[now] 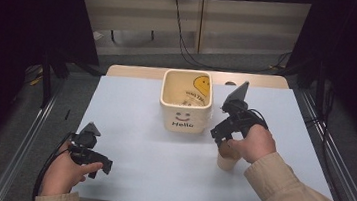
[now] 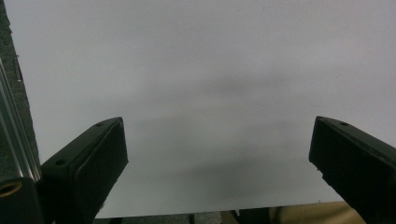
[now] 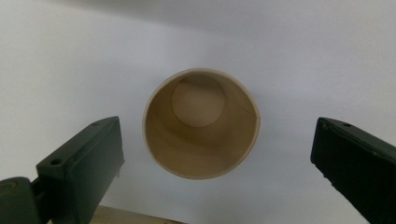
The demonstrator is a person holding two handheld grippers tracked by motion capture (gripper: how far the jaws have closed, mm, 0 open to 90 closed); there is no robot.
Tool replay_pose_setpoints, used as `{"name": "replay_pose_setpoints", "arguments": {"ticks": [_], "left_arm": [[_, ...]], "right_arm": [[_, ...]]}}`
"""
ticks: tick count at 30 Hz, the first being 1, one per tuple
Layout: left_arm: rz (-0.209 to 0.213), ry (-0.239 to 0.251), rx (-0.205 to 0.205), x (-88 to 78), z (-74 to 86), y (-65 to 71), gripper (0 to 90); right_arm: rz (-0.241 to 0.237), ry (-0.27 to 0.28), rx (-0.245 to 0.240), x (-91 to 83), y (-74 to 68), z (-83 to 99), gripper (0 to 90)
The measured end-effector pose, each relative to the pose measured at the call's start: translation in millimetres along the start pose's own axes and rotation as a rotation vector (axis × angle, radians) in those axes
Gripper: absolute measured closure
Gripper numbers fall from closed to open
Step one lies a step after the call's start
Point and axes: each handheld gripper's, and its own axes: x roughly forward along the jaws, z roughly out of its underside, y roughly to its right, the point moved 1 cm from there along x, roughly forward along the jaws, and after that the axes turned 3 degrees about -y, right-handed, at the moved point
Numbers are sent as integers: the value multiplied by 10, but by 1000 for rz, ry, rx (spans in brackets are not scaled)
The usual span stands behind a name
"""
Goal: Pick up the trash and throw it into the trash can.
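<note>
A tan paper cup (image 1: 228,161) stands upright on the white table (image 1: 150,158), right of centre. In the right gripper view I look straight down into the cup (image 3: 201,123), and it is empty. My right gripper (image 1: 221,135) hangs just above the cup, pointing down, and it is open (image 3: 215,140), with one jaw on either side of the rim and not touching it. My left gripper (image 1: 103,165) rests low near the table's front left. It is open (image 2: 217,140) over bare table surface (image 2: 210,70), with nothing between its fingers.
A cream square bin (image 1: 184,119) marked "Hello" with a smiley stands at the back centre, holding printed wrappers and something yellow. Metal rails (image 1: 26,145) run along both sides of the table. Dark curtains and cables lie behind.
</note>
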Motion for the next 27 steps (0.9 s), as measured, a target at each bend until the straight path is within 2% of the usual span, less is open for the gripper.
{"name": "replay_pose_setpoints", "arguments": {"ticks": [7,8,9,10,16,18,27], "left_arm": [[0,3,-4,-4,3,5,43],[-7,2,7,-7,1,-6,43],[-1,3,-4,-6,4,1,43],[-1,1,5,-10,2,-8,43],[2,-3,1,-15,3,-8,43],[0,1,0,-13,1,-8,43],[-3,3,2,-12,1,-9,43]], "right_arm": [[2,-13,-3,110,-36,26,36],[-3,-14,-6,129,-37,28,37],[1,-17,-3,144,-39,29,39],[2,-17,-7,160,-42,30,40],[3,-27,-22,246,-66,36,56],[7,-30,-13,268,-69,36,61],[3,-32,-8,322,-55,34,131]]}}
